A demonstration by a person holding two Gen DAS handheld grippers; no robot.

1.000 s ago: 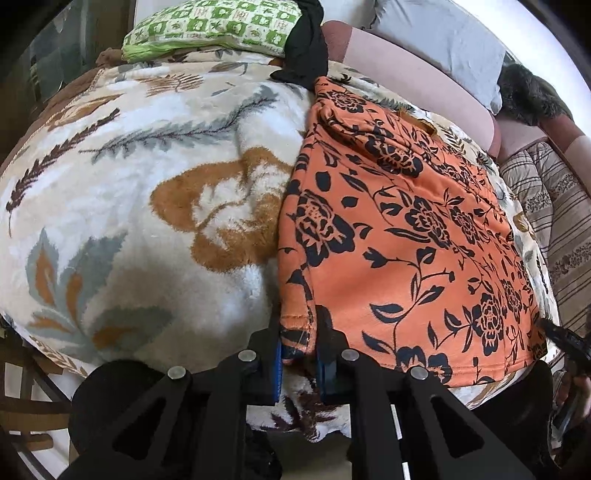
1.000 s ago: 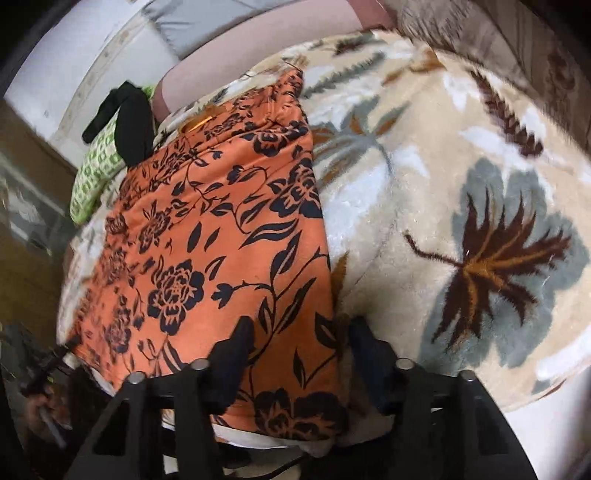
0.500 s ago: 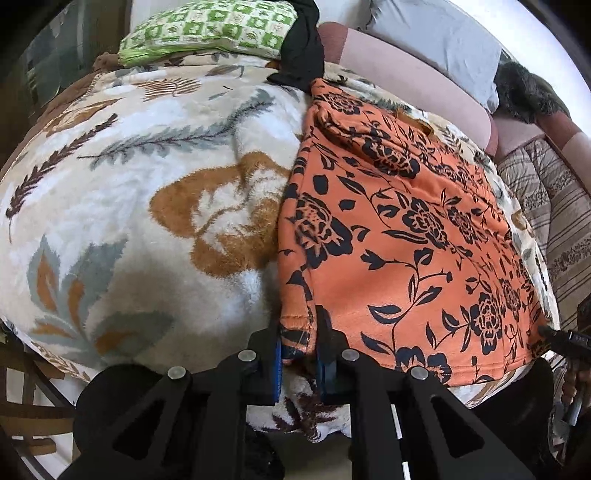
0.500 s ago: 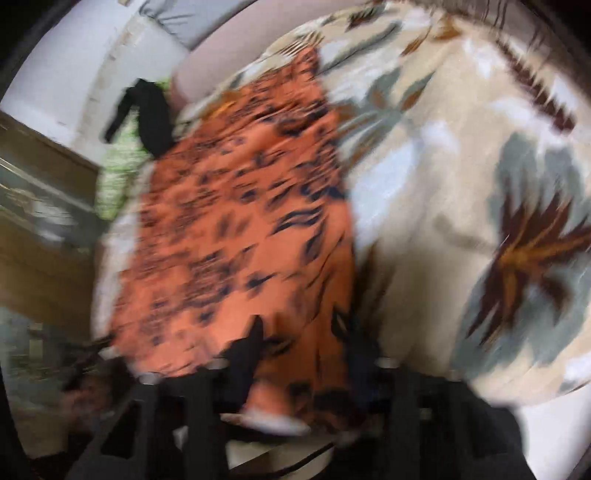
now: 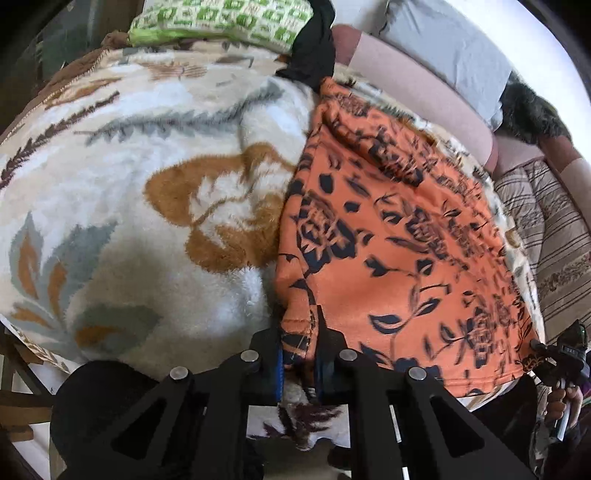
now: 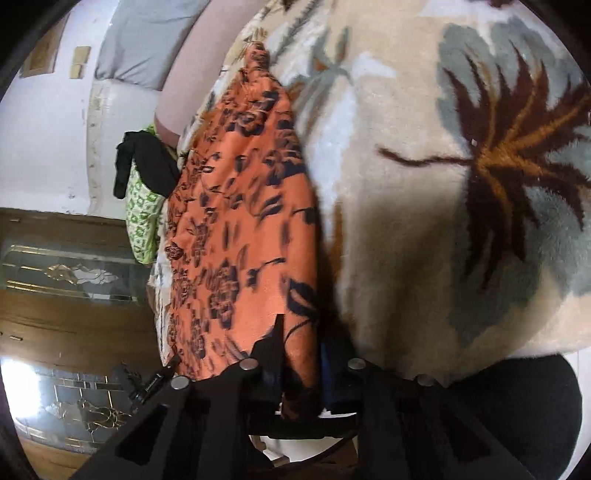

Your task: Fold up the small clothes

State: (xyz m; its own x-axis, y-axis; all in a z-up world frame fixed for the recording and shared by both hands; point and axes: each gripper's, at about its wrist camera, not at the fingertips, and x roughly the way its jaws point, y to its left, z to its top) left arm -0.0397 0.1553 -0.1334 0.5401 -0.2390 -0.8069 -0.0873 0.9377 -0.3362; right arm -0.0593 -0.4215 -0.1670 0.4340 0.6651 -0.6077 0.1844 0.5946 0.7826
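An orange garment with a black flower print (image 5: 399, 243) lies spread on a cream leaf-patterned blanket (image 5: 140, 206). My left gripper (image 5: 298, 354) is shut on the garment's near left hem corner. My right gripper (image 6: 301, 365) is shut on the near right hem corner of the garment (image 6: 240, 236), which rises off the blanket (image 6: 461, 184) there. The right gripper also shows in the left wrist view (image 5: 543, 358), pinching that far corner.
A green-and-white pillow (image 5: 221, 22) with a black cloth (image 5: 312, 51) over it lies at the bed's head. Grey and pink pillows (image 5: 436, 48) line the wall. A striped cover (image 5: 554, 236) lies to the right. A wooden glass-fronted cabinet (image 6: 66, 280) stands beside the bed.
My right gripper has closed on the garment's right hem corner and tilted, lifting that edge. My left gripper keeps its grip; the cloth shifts slightly.
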